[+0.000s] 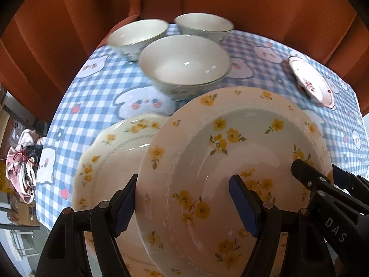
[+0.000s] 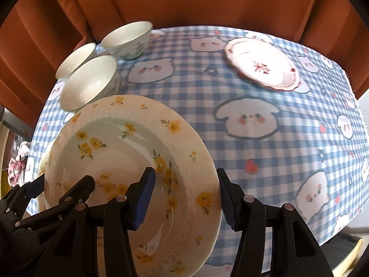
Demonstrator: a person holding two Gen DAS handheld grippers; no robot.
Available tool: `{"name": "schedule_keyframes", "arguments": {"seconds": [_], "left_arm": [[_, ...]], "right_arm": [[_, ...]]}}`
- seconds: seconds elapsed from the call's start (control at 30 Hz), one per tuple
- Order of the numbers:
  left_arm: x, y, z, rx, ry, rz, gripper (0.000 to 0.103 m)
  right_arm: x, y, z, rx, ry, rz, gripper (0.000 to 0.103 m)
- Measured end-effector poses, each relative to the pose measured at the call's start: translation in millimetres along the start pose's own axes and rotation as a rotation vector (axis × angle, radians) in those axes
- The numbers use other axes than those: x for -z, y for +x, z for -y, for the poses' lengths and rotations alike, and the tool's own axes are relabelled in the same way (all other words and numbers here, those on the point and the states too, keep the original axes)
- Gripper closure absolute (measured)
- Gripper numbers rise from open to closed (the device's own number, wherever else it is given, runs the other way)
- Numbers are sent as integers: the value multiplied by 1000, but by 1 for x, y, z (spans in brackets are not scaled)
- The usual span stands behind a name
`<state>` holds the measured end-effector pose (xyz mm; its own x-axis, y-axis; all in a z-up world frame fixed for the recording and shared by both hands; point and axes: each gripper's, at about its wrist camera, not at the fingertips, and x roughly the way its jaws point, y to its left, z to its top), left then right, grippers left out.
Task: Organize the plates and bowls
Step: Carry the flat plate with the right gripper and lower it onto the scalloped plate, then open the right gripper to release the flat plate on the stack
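Yellow-flower plate (image 1: 230,161) held tilted above the counter (image 1: 92,87), both grippers on it at once. Rim cream with small yellow blossoms; well of the plate pale green-white, glossy.

Left gripper (image 1: 186,205): partly closed, pinching the plate's left rim, one blue pad behind the rim, the other on the plate's face. Right gripper (image 2: 186,198): same hold on the opposite rim, one pad on the face, the other against the outer edge. In the left wrist view the right gripper's black finger shows lying on the plate at right; in the right wrist view the left gripper shows at lower left.

Under and to the left of the held plate: a second yellow-flower plate (image 1: 110,152) with a scalloped edge, lying flat on the counter, partly covered by the held one.

Beyond, toward the far left of the counter: three white bowls with thin dark rims and a blue-green pattern outside, grouped close together. Near bowl (image 1: 184,64) just past the held plate's far rim; two more, left rear bowl (image 1: 138,35) and right rear bowl (image 1: 204,25), behind it.

Far right, well apart: a pink-edged plate (image 2: 263,64) with a red flower motif, flat on the cloth.

Counter covered by a blue-and-white checked cloth with cartoon animal faces. Rust-orange curtain (image 2: 184,0) behind.
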<state>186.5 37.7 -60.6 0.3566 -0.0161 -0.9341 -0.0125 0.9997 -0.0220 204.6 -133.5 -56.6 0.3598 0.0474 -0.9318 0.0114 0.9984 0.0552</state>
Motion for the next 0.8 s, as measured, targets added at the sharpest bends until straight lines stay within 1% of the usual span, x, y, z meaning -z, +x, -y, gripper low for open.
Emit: {"name": "schedule_keyframes", "arguments": {"seconds": [0.2,0.3,0.37,0.7,0.8], "left_arm": [[11,6,-35,7,-24,-24,26],[15,8,-51,26,-49,-30,26],[17,7,-57,20,-51,-27,26],[23,21,-81,13,-49,-53,26],[22,22,-79,3,-19,-32,27]], "right_arm": [[10,10,-34,1,0,-20,45],[14,12,-50,11,-9,-21,45],[15,11,-60,21,-18,-9,45],[19,21,-91,30,-37,-45,45],[20,26,-94,43,-35,-56,45]]}}
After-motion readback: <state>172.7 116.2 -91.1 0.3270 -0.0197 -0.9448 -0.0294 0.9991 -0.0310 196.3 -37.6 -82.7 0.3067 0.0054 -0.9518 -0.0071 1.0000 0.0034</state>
